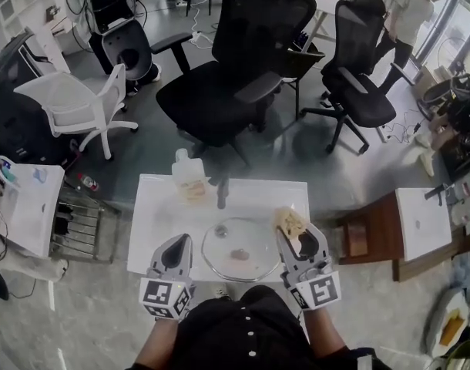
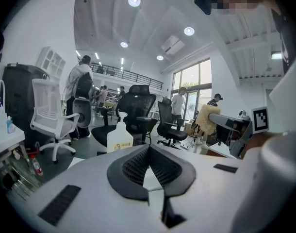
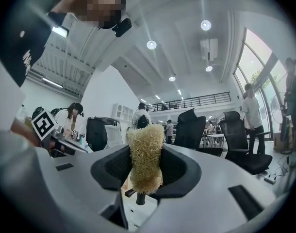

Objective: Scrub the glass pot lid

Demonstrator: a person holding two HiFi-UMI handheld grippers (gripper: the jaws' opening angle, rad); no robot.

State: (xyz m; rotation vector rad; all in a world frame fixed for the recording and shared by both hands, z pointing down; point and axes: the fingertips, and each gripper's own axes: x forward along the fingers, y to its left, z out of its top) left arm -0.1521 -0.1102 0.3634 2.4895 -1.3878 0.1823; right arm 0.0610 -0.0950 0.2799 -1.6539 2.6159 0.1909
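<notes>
Here, a glass pot lid (image 1: 240, 249) lies flat on a white counter (image 1: 162, 206), not yet touched.
It sits between the two tools. The right hand-held gripper (image 1: 295, 239) clamps a straw-coloured loofah scrubber (image 1: 290, 222) just beside the rim. The left hand-held gripper (image 1: 176, 247) is closed on nothing. Probably best: lower the scrubber onto the glass, steady the rim with the left, and rub in overlapping circles.

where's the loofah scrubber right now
In the head view the loofah scrubber sits clamped in the right claw, over the right side of the white table, just right of the glass lid.
</notes>
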